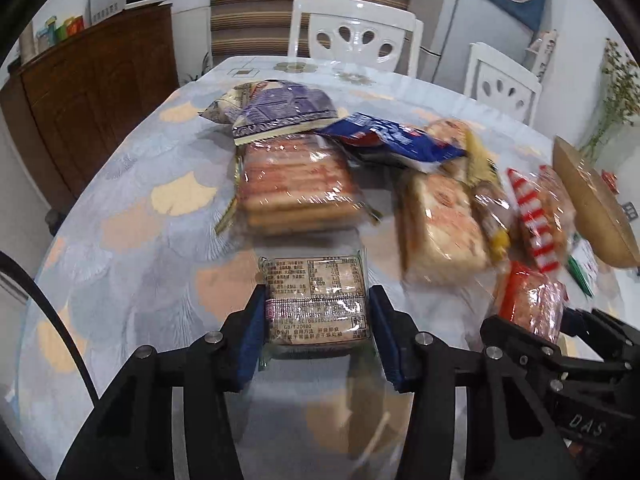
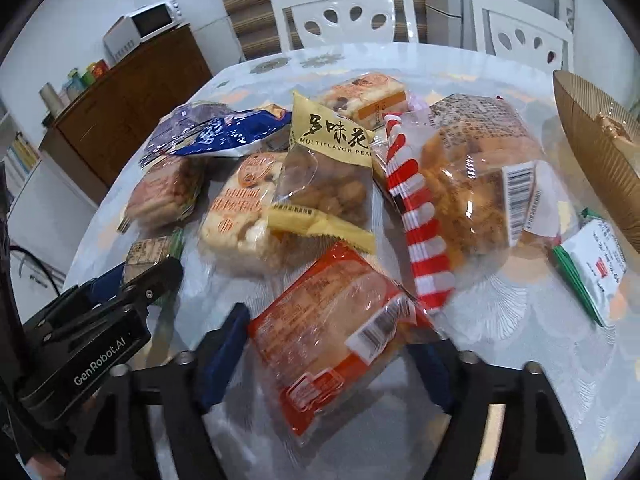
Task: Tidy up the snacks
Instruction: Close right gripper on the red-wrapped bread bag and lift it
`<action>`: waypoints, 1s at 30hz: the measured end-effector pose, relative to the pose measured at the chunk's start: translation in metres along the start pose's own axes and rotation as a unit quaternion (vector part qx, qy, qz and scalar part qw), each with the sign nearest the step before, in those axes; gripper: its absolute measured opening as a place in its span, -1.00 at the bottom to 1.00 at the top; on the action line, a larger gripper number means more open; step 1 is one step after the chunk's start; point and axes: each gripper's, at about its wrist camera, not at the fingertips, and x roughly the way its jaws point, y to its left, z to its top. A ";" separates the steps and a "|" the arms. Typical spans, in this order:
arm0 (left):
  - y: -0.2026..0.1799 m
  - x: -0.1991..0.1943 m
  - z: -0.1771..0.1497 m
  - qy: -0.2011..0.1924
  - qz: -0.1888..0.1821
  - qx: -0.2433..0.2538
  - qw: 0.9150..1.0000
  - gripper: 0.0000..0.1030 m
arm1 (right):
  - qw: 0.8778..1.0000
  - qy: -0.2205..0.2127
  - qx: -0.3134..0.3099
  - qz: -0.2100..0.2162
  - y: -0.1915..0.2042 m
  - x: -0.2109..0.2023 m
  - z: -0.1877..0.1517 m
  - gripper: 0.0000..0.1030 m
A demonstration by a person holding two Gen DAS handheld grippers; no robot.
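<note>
A small clear biscuit packet (image 1: 316, 280) with a printed label sits between the blue pads of my left gripper (image 1: 316, 300), which is shut on its two sides just above the table. My right gripper (image 2: 336, 344) is shut on an orange bread packet (image 2: 332, 320), held tilted over the table near the front edge. In the left wrist view the right gripper (image 1: 536, 320) shows at the lower right with that orange packet (image 1: 528, 300). In the right wrist view the left gripper (image 2: 136, 268) shows at the lower left.
More snacks are piled on the round table (image 1: 140, 240): a biscuit pack (image 1: 296, 188), a purple bag (image 1: 280, 108), a blue bag (image 1: 392, 140), a yellow peanut bag (image 2: 328, 168), a red-striped bread bag (image 2: 480, 184). A gold ribbed dish (image 2: 600, 148) stands right; white chairs (image 1: 352, 32) behind.
</note>
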 end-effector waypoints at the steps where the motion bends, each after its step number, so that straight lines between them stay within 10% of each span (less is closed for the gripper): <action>1: -0.001 -0.003 -0.002 -0.003 -0.001 0.002 1.000 -0.09 | 1.000 0.002 -0.008 0.010 -0.004 -0.004 -0.006 0.35; 11: -0.013 -0.016 -0.016 -0.018 -0.021 0.004 1.000 -0.09 | 0.995 0.022 -0.090 0.032 -0.037 -0.044 -0.058 0.41; 30: -0.016 -0.018 -0.022 -0.035 -0.047 0.012 0.998 -0.09 | 0.999 0.039 0.007 0.019 -0.090 -0.088 -0.091 0.70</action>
